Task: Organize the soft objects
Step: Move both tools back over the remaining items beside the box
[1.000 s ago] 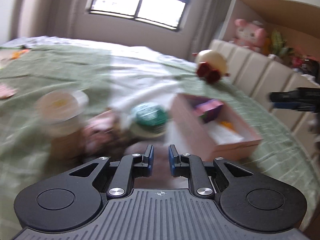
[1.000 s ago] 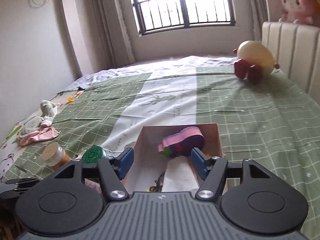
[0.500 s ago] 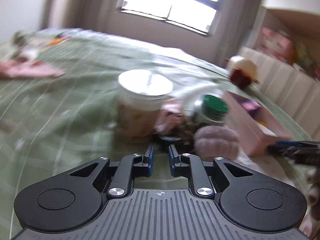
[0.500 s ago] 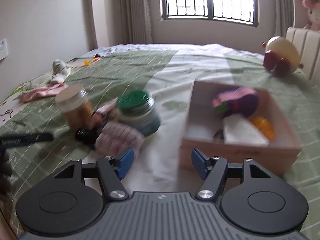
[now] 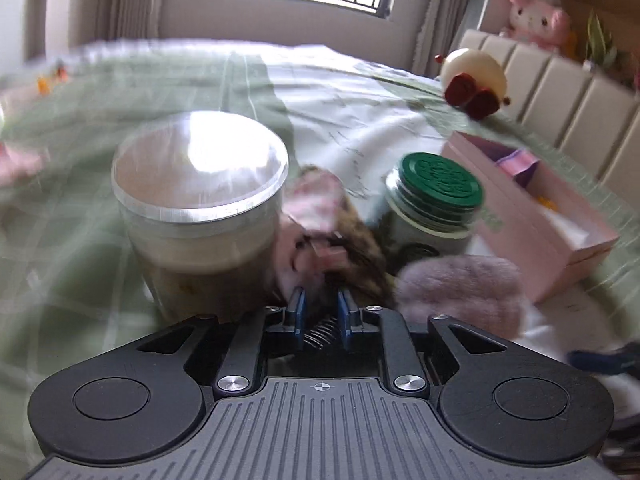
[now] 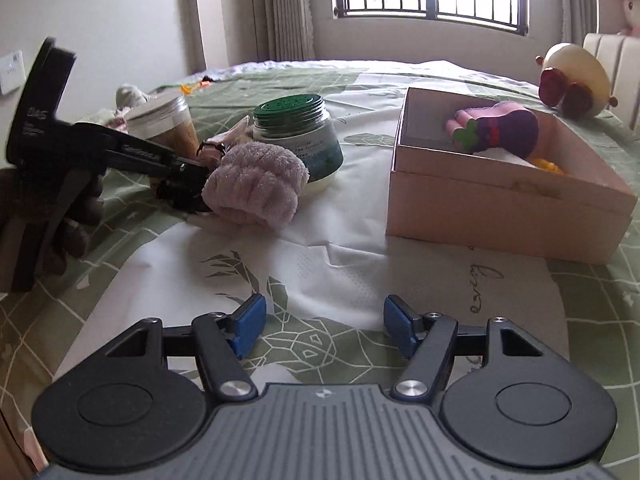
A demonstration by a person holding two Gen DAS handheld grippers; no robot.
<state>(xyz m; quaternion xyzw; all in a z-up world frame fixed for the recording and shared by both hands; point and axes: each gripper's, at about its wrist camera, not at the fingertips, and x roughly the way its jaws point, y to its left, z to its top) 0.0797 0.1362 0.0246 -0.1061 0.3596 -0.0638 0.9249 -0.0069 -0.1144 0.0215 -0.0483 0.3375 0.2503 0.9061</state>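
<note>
Currently on the bed point(image 6: 360, 264): your left tongs point(image 5: 322, 310) are opening, jaws narrowly apart at the pink-and-brown scrunchie point(image 5: 320, 224), between the clear-lidded jar point(image 5: 200, 208) and the green-lidded jar point(image 5: 436, 200). Your right tongs point(image 6: 322, 326) stand wide apart, empty. A fluffy pink wristband point(image 6: 254, 184) lies mid-bed; the pink box point(image 6: 500, 200) holds an eggplant plush point(image 6: 496, 130).
</note>
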